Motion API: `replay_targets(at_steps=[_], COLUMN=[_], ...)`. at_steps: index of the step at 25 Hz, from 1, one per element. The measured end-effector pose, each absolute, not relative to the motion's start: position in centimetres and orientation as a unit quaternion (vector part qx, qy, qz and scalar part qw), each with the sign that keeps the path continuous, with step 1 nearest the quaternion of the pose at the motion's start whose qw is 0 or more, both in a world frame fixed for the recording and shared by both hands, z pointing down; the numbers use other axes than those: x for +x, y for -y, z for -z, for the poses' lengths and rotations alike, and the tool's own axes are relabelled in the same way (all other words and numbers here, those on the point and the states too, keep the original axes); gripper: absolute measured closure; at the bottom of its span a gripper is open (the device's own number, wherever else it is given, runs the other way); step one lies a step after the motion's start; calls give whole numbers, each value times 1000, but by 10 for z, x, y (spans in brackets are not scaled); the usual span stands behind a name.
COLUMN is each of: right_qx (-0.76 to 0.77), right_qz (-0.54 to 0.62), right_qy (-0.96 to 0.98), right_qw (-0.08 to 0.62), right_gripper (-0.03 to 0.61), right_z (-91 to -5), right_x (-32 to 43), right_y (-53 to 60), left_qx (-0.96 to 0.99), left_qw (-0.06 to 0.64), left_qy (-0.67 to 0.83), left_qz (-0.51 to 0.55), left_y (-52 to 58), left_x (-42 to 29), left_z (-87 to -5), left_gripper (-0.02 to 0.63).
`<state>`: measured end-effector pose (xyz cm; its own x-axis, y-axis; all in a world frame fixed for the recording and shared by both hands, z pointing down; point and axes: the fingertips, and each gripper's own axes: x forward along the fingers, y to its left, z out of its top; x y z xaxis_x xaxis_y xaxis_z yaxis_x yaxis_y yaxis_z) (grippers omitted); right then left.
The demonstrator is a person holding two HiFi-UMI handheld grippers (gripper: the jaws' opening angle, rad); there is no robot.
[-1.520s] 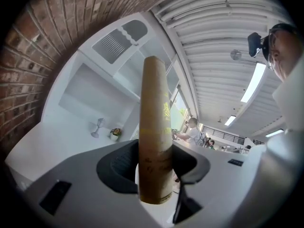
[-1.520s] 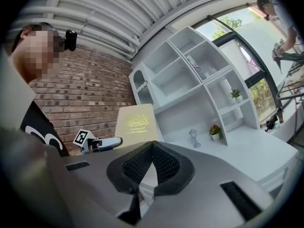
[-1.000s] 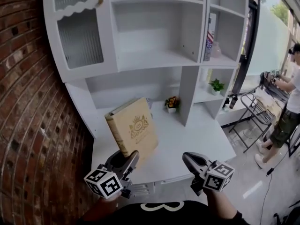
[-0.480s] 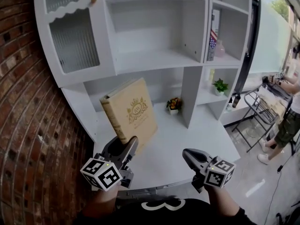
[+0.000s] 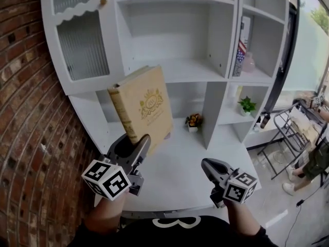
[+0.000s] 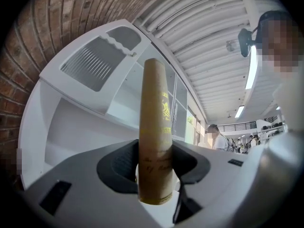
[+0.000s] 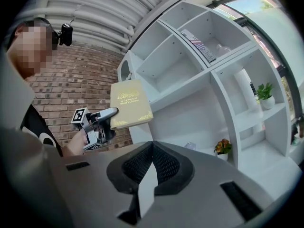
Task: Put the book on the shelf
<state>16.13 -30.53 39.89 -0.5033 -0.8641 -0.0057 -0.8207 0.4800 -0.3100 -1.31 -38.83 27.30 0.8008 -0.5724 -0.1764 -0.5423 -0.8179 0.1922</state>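
Red brick wall (image 5: pixel 25 112) fills the left side, next to a white shelf unit (image 5: pixel 175 71) whose upper left door (image 5: pixel 82 45) has ribbed glass. Low on the left, the left tool (image 5: pixel 132 144) is clamped on the lower end of a tan book (image 5: pixel 146 104), by its spine. The book is held upright and slightly tilted, clear of the bench (image 5: pixel 180 181), in front of the unit's wide middle shelf. A small pot of flowers (image 5: pixel 194 121) stands at the back of the bench. The right tool (image 5: pixel 207 164) hovers over the bench's right part, jaws together with nothing between them. Further right, a green plant (image 5: pixel 247 105) sits in a side compartment, and a person (image 5: pixel 316 161) stands beyond a metal rack (image 5: pixel 288 130).
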Motion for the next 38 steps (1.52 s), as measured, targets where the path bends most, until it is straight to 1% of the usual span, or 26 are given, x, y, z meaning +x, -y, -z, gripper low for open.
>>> replay_targets(at_steps=[11, 18, 27, 33, 38], right_qx=[-451, -438, -434, -435, -424], right_qz=[100, 88, 82, 71, 64], right_qy=[-883, -891, -894, -894, -900], right_qw=[84, 81, 78, 81, 80], right_gripper=[568, 568, 568, 568, 568], right_z=[-364, -360, -358, -348, -345], right_x=[187, 194, 211, 224, 234], right_y=[343, 359, 367, 371, 372], left_qx=[933, 926, 916, 905, 895], left_qw=[29, -24, -104, -118, -110], left_qy=[333, 351, 365, 390, 418], left_qz=[136, 136, 128, 122, 110], left_y=[413, 425, 435, 470, 505], left_x=[8, 16, 43, 58, 70], left_z=[-213, -177, -124, -107, -107], left_gripper=[425, 425, 425, 425, 425])
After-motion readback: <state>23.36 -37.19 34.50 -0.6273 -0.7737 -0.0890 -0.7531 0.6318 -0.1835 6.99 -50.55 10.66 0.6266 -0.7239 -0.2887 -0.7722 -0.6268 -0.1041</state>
